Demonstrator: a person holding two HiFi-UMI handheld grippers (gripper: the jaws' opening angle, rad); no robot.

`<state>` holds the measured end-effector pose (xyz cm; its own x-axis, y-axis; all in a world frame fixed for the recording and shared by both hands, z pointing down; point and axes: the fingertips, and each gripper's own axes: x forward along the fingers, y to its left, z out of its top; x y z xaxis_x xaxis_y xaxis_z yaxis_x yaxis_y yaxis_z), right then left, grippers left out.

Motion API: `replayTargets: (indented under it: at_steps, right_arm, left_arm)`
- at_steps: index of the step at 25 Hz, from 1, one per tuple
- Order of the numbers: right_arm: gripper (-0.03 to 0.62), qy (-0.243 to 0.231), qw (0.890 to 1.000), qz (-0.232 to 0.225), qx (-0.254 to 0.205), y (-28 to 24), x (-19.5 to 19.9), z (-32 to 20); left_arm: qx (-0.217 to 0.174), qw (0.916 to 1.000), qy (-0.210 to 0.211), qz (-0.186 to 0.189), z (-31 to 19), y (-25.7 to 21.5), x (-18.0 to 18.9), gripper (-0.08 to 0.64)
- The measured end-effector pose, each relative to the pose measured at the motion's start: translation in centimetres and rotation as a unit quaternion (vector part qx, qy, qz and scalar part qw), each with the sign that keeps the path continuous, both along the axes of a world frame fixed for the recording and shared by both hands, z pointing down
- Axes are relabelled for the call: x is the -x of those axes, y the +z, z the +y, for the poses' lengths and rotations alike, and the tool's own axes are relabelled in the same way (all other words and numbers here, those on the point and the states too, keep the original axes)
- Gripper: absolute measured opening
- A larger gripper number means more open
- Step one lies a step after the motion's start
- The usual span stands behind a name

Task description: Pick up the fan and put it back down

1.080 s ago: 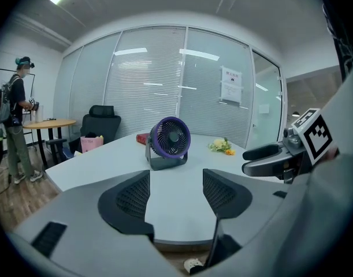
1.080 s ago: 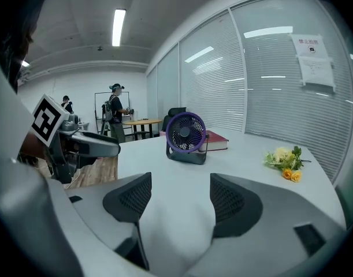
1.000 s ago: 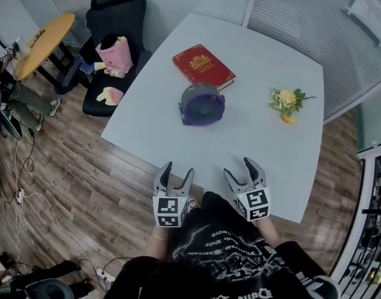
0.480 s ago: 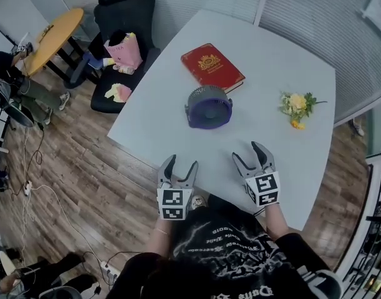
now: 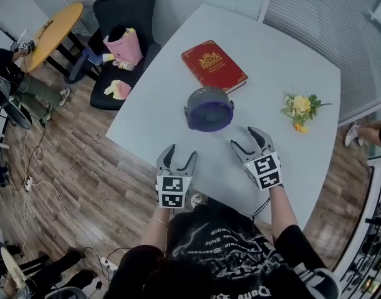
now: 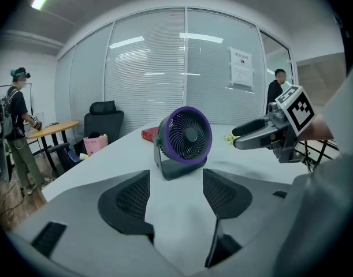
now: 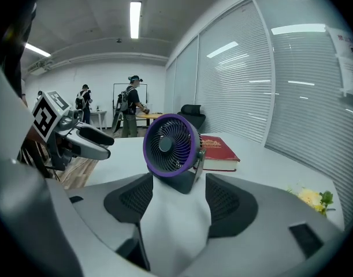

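A small grey fan [image 5: 208, 109] with a purple ring stands upright on the white table [image 5: 274, 67], facing me. It shows ahead of the jaws in the left gripper view as the fan [image 6: 184, 141] and in the right gripper view as the fan [image 7: 171, 149]. My left gripper [image 5: 177, 158] hovers open over the table's near edge, short of the fan and to its left. My right gripper [image 5: 245, 139] is open too, close to the fan's front right. Nothing is between either pair of jaws.
A red book [image 5: 214, 66] lies just behind the fan. A yellow flower sprig [image 5: 302, 108] lies at the table's right. A black chair [image 5: 123, 23] with pink items and a round wooden table [image 5: 52, 35] stand to the left. People [image 7: 130, 113] stand in the background.
Both grippers have moved forward over the table toward the fan, the right one farther. The fan has stayed where it was on the table; the head view has shifted a little.
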<state>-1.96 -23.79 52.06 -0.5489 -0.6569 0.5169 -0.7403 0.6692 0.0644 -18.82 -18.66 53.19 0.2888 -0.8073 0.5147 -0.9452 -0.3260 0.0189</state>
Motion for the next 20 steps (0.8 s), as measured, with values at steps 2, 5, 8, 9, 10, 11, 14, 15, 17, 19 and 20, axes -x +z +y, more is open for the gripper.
replayTargets:
  at_steps: [2,5,8,9,10,11,14,15,17,19,20]
  right_arm:
    - [0.29,-0.004,1.0,0.007,0.002,0.5,0.1,-1.1]
    - [0.288,-0.006,1.0,0.01,0.008,1.3,0.2,-2.7]
    - [0.285,-0.004,1.0,0.014,0.018,2.3,0.3,-4.0]
    - [0.285,-0.001,1.0,0.014,0.022,2.7,0.3,-4.5]
    - [0.284,0.005,1.0,0.012,0.027,3.1,0.3,-5.0]
    - [0.281,0.011,0.999,0.009,0.031,3.5,0.3,-5.5]
    - [0.279,0.019,0.999,0.003,0.044,4.6,0.5,-6.7]
    - [0.28,0.019,0.999,0.003,0.048,4.9,0.5,-7.0]
    - [0.268,0.022,0.998,0.003,0.053,5.5,0.5,-7.8]
    - [0.268,0.026,0.998,0.003,0.054,6.0,0.5,-8.7]
    - [0.268,0.027,0.998,0.003,0.055,6.2,0.6,-9.2]
  left_arm:
    - [0.002,1.0,-0.004,-0.005,-1.0,0.2,0.3,0.31]
    - [0.006,0.9999,-0.007,-0.013,-2.3,0.8,0.4,0.31]
    - [0.018,0.9997,-0.011,-0.013,-3.5,1.7,0.3,0.31]
    - [0.024,0.9996,-0.013,-0.012,-3.9,2.2,0.3,0.31]
    - [0.031,0.9993,-0.016,-0.011,-4.3,2.8,0.4,0.31]
    - [0.038,0.999,-0.018,-0.012,-4.6,3.3,0.4,0.31]
    - [0.051,0.9983,-0.025,-0.014,-5.7,4.5,0.4,0.31]
    - [0.051,0.9982,-0.028,-0.014,-6.2,4.6,0.4,0.31]
    - [0.049,0.9982,-0.034,-0.01,-7.3,4.7,0.5,0.31]
    - [0.048,0.9982,-0.036,-0.008,-8.4,4.9,0.4,0.31]
    - [0.05,0.9981,-0.036,-0.009,-8.9,5.1,0.3,0.31]
